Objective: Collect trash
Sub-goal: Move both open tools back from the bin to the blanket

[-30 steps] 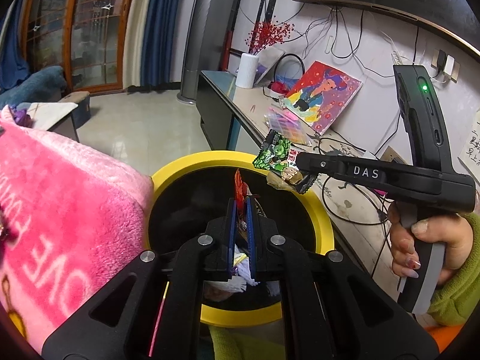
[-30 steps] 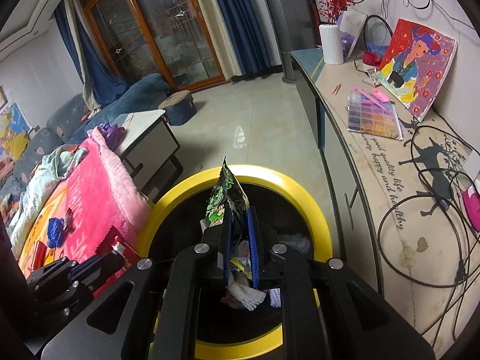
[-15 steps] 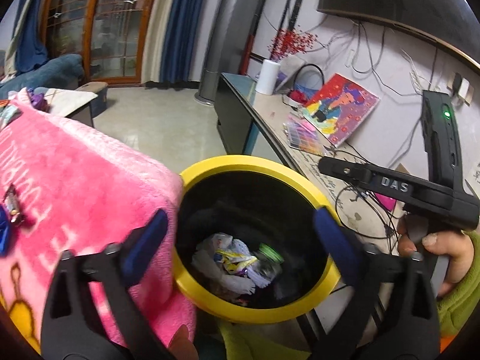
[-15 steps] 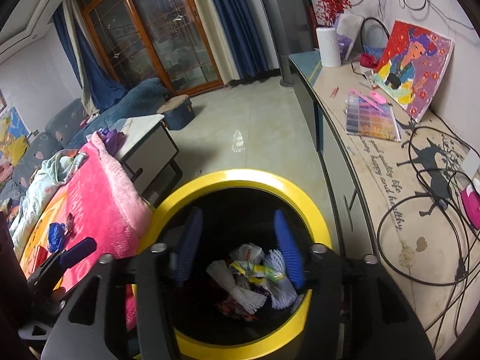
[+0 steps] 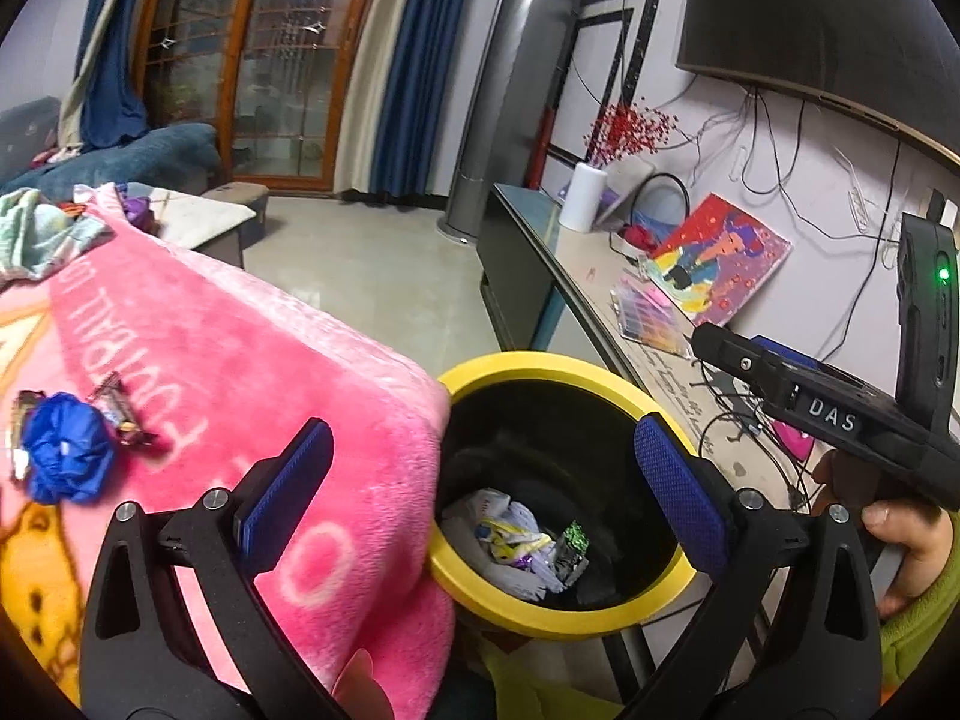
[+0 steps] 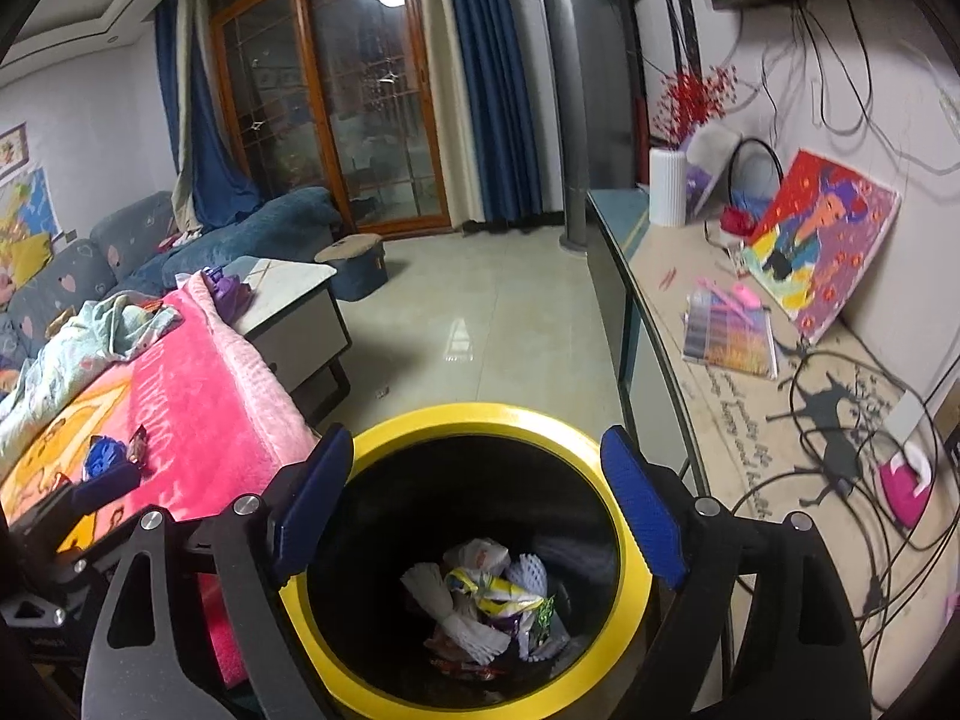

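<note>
While both spread empty, left hand-held gripper (image 5: 483, 483), "DAS"-labelled right hand-held gripper (image 6: 477, 498) above yellow-rimmed bin (image 6: 630, 546).

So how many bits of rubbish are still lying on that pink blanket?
3 visible: a crumpled blue wrapper, a brown wrapper beside it, another at its left edge. More may be hidden.

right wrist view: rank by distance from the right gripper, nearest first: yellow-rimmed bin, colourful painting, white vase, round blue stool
1. yellow-rimmed bin, directly under the right gripper.
2. colourful painting, right, leaning on the wall.
3. white vase, right, further along the counter.
4. round blue stool, across the floor, left of centre; vase and stool are close to call.
</note>
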Available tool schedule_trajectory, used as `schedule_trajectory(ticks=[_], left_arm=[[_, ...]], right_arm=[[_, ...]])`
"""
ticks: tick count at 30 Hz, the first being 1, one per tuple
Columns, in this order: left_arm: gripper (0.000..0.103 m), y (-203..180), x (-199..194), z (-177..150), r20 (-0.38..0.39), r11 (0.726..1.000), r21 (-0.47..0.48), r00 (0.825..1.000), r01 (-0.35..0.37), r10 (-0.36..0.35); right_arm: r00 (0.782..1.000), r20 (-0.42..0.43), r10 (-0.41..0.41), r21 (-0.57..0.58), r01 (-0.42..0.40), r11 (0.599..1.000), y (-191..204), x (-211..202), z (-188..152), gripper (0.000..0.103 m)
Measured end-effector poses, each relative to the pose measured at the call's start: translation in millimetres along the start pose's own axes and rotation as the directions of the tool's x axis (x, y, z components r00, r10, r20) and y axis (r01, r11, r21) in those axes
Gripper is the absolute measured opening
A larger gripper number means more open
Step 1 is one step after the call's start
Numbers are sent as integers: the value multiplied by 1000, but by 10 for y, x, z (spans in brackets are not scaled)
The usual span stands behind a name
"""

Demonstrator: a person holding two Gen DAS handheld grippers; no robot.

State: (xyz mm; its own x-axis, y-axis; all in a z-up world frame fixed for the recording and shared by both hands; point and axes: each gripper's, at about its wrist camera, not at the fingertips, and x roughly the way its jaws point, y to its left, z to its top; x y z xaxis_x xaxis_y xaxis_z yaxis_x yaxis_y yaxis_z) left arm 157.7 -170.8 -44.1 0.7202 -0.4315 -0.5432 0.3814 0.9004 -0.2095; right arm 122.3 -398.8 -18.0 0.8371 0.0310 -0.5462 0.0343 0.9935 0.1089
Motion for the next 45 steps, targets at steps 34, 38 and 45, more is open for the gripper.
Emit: schedule_trajectory(ticks=[34, 38, 45], left_arm=[[92, 655, -861, 56, 145, 976, -98, 967, -195, 207], [92, 784, -956, 43, 148, 968, -119, 961, -219, 235], [92, 988, -1099, 22, 142, 953, -162, 950, -255, 278]], right_arm=[[987, 49, 153, -172, -142, 975, 939, -307, -58, 88], [982, 41, 186, -210, -173, 962, 1110, -320, -79, 89], [973, 15, 231, -254, -220, 942, 1374, -319, -114, 89]])
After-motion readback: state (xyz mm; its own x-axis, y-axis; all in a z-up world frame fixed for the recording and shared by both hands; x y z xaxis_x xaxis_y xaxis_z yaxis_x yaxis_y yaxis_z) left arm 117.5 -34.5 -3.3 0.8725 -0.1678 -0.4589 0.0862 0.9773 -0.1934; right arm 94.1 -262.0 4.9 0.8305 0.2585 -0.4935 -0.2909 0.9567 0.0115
